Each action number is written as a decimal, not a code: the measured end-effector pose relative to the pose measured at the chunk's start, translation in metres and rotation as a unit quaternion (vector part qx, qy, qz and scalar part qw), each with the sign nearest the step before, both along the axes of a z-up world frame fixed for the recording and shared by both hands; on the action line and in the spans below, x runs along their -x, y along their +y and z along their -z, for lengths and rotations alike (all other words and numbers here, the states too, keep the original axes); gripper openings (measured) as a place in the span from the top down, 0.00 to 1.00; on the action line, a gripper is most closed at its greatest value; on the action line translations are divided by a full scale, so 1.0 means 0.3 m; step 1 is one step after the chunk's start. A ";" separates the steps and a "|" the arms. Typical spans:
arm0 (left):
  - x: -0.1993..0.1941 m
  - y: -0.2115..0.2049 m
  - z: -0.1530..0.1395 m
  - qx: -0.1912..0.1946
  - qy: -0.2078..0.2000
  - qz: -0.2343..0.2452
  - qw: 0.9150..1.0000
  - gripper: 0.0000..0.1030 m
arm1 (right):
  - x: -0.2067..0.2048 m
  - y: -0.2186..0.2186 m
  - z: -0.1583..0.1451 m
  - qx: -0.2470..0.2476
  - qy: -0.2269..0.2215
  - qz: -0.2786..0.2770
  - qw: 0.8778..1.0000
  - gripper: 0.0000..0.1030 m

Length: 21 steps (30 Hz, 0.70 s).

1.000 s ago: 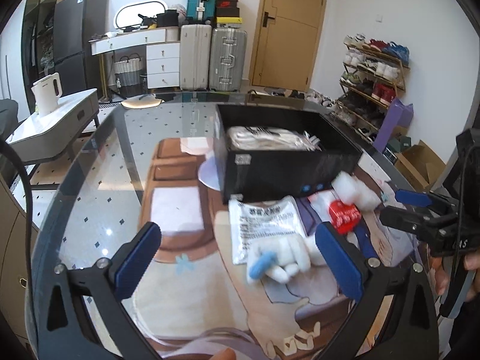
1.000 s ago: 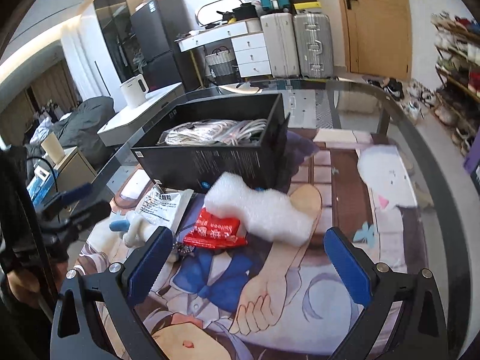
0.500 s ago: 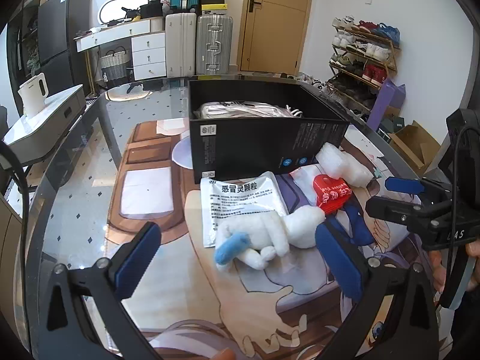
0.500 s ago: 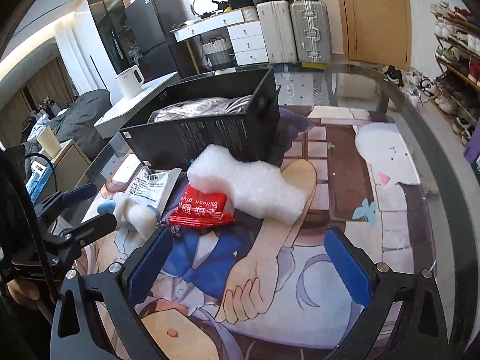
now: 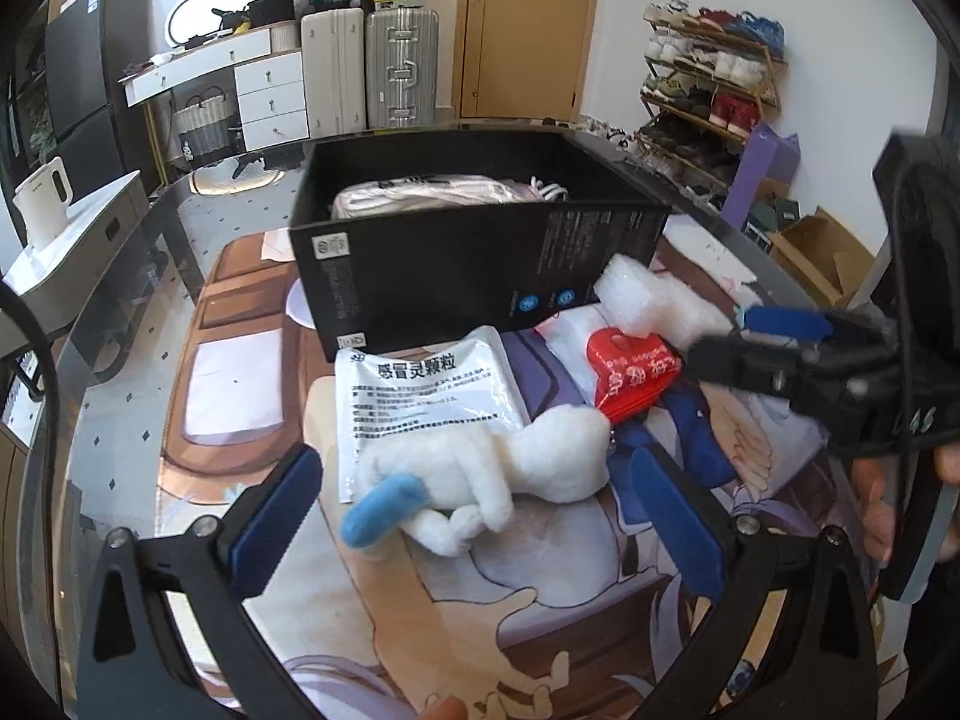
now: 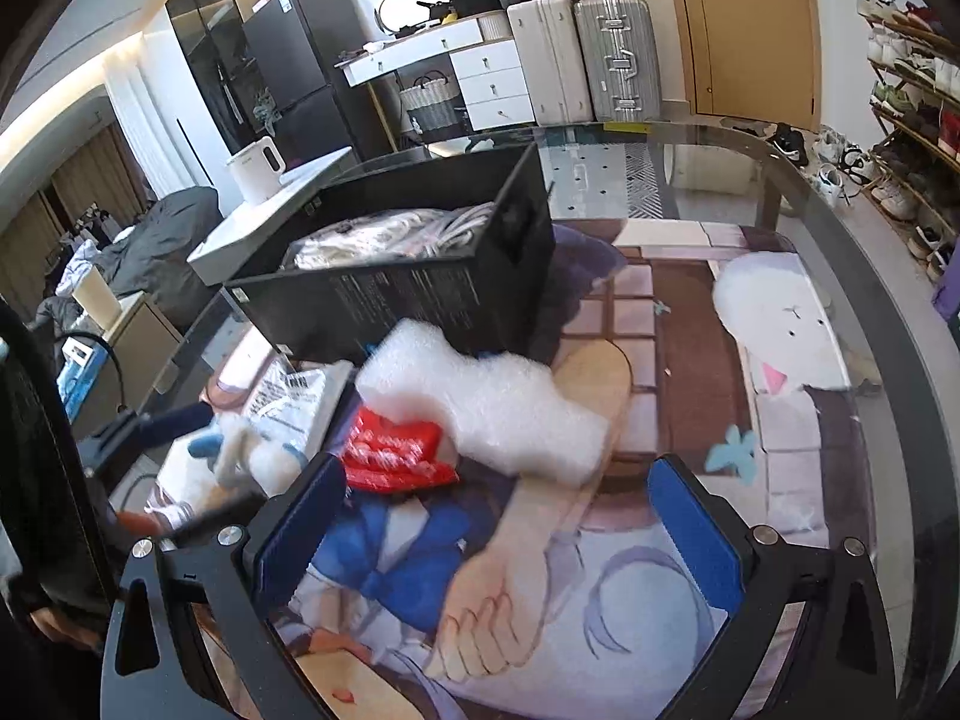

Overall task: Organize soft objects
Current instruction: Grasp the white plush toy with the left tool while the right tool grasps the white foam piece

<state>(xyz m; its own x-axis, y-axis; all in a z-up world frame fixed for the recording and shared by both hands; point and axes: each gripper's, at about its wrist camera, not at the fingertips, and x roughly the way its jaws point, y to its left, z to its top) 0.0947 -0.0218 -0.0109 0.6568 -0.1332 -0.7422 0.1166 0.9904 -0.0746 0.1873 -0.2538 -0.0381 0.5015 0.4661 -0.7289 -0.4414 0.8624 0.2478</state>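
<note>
A white plush toy [image 5: 504, 474] with a blue tip lies between the wide-apart fingers of my open left gripper [image 5: 480, 510], on a white printed sachet [image 5: 420, 396]. A red packet [image 5: 633, 375] and white foam wrap [image 5: 654, 300] lie to its right, in front of the black box [image 5: 456, 276] that holds white soft goods. My right gripper [image 6: 498, 528] stands open just short of the foam wrap [image 6: 498, 408] and red packet [image 6: 390, 456]; the plush toy [image 6: 258, 450] shows at its left. The right gripper [image 5: 780, 336] reaches in from the right in the left wrist view.
Everything rests on a printed mat [image 6: 660, 570] over a glass table [image 5: 120, 312]. The black box [image 6: 420, 282] stands behind the pile. A side table with a white kettle [image 5: 42, 207], suitcases [image 5: 396, 66] and a shoe rack [image 5: 708, 78] surround the table.
Both grippers have moved closer to the pile: the plush toy now lies between the left fingers, and the foam wrap and red packet sit nearer the right gripper. Both stayed open.
</note>
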 end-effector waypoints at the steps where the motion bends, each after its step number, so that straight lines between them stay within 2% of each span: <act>1: -0.003 -0.003 0.005 -0.002 0.003 0.000 1.000 0.00 | -0.004 0.006 -0.003 -0.001 -0.001 -0.001 1.000 0.01; 8: -0.012 0.003 0.010 0.002 0.005 0.000 1.000 0.00 | -0.065 0.031 0.003 -0.026 0.022 0.006 0.999 0.01; 14: -0.005 0.052 0.014 0.012 0.004 -0.014 1.000 0.00 | -0.105 0.051 0.033 -0.020 0.044 0.023 0.999 0.01; 21: -0.005 0.070 0.019 0.013 0.006 -0.015 1.000 0.00 | -0.112 0.064 0.044 -0.039 0.054 0.022 0.998 0.01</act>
